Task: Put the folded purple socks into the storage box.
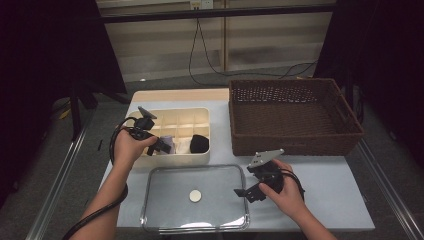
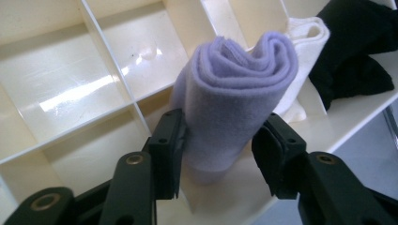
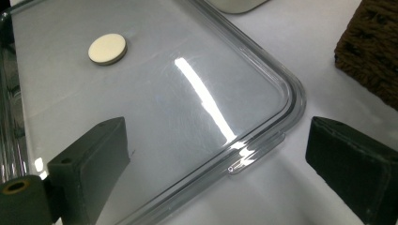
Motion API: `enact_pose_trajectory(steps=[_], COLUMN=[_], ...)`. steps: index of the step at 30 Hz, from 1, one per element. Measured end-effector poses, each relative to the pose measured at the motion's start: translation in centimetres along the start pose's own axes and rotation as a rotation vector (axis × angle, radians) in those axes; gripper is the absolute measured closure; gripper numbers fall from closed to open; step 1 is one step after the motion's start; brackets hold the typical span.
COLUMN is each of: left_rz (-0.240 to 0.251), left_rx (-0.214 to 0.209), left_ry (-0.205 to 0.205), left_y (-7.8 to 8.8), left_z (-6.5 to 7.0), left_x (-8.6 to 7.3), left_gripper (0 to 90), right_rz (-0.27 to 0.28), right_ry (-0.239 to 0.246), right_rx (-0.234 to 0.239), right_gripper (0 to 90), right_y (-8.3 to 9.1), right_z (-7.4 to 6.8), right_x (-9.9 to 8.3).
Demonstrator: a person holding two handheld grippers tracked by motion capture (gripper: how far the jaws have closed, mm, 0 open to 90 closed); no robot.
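A brown wicker basket [image 1: 295,117] stands at the upper right of the worktop [image 1: 330,185], its inside bare. A clear plastic lid [image 1: 195,197] lies flat at the lower centre of the high view, with a small cream disc [image 1: 195,195] near its middle. Black cables [image 1: 200,55] hang down the wall at the top of the frame.

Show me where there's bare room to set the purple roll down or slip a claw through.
Free: the organizer's back and left cells, the wicker basket's floor, and bare table between basket front and right claw. The clear lid is flat, bare but for a white disc. Crowded: the front cells, where purple roll, white cloth and black cloth sit side by side.
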State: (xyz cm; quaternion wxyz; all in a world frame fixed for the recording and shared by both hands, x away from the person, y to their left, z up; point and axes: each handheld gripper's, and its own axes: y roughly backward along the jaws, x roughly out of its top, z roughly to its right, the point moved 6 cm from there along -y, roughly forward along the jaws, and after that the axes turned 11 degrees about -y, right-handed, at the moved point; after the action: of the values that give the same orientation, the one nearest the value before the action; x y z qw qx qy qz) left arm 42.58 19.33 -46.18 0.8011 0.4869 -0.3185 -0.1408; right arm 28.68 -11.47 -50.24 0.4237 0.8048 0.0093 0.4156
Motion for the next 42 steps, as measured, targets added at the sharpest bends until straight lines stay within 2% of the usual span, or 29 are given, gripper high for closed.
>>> enact_pose_trajectory(steps=[3, 4, 7, 8, 10, 13, 16, 17, 19, 21, 28, 29, 34, 37, 39, 41, 42], left_rz=[-0.007, 0.0, 0.013, -0.008, 0.004, -0.001, -0.001, 0.01, -0.001, -0.003, 0.013, 0.008, 0.001, 0.011, 0.018, 0.015, 0.025], left_rx=[0.009, 0.005, 0.02, 0.021, 0.015, 0.029, 0.024, 0.034, 0.023, 0.029, 0.037, 0.026, 0.041, 0.03, 0.04, 0.036, 0.033], left_ry=[-0.006, 0.008, 0.008, -0.011, -0.006, -0.017, -0.015, 0.0, -0.014, -0.022, -0.01, -0.01, -0.029, -0.01, -0.004, -0.022, -0.006], left_y=[0.6, 0.7, 1.2, 1.5, 1.6, 1.9, 2.0, 1.9, 2.1, 2.4, 3.2, 3.3, 3.8, 4.1, 4.3, 4.7, 4.7], left_z=[0.0, 0.1, 0.0, -0.1, -0.1, -0.1, 0.1, 0.2, 0.2, 0.1, 0.3, 0.4, 0.3, 0.4, 0.4, 0.2, 0.3], left_x=[0.0, 0.0, 0.1, 0.1, 0.2, 0.3, 0.4, 0.6, 0.6, 0.7, 1.2, 1.2, 1.4, 1.5, 1.6, 1.6, 1.6], left_gripper=[52.1, 51.6, 49.8, 48.9, 46.0, 45.8, 43.9, 42.7, 42.7, 42.6, 41.8, 41.8, 41.6, 41.5, 41.8, 41.8, 41.8], right_rz=[-0.001, -0.003, -0.002, -0.001, -0.002, -0.003, -0.005, -0.003, -0.004, -0.008, -0.004, -0.004, -0.01, -0.014, -0.013, -0.013, -0.012], right_ry=[0.001, 0.002, 0.003, 0.003, 0.003, 0.001, 0.001, 0.003, 0.003, 0.002, 0.004, 0.004, 0.007, 0.003, 0.005, 0.004, 0.005], right_rx=[-0.001, 0.0, -0.001, -0.001, 0.0, 0.003, 0.001, -0.001, 0.004, 0.002, 0.004, 0.006, 0.001, 0.001, 0.002, 0.004, 0.004], right_gripper=[6.0, 6.0, 6.0, 6.1, 6.0, 6.0, 6.0, 6.0, 6.0, 6.0, 6.0, 6.0, 6.0, 6.0, 6.0, 6.0, 6.0], right_y=[-0.1, -0.1, 0.0, 0.0, 0.0, 0.0, 0.0, 0.0, -0.1, -0.1, -0.1, -0.1, -0.2, -0.2, -0.2, -0.2, -0.2], right_z=[0.0, 0.0, 0.0, -0.1, 0.0, 0.0, 0.0, 0.0, 0.0, 0.0, -0.1, -0.1, -0.1, -0.1, 0.0, 0.0, 0.0], right_x=[0.0, 0.0, 0.0, 0.0, 0.0, 0.0, 0.0, 0.0, 0.0, -0.1, 0.0, 0.0, -0.1, -0.1, -0.1, -0.1, -0.1])
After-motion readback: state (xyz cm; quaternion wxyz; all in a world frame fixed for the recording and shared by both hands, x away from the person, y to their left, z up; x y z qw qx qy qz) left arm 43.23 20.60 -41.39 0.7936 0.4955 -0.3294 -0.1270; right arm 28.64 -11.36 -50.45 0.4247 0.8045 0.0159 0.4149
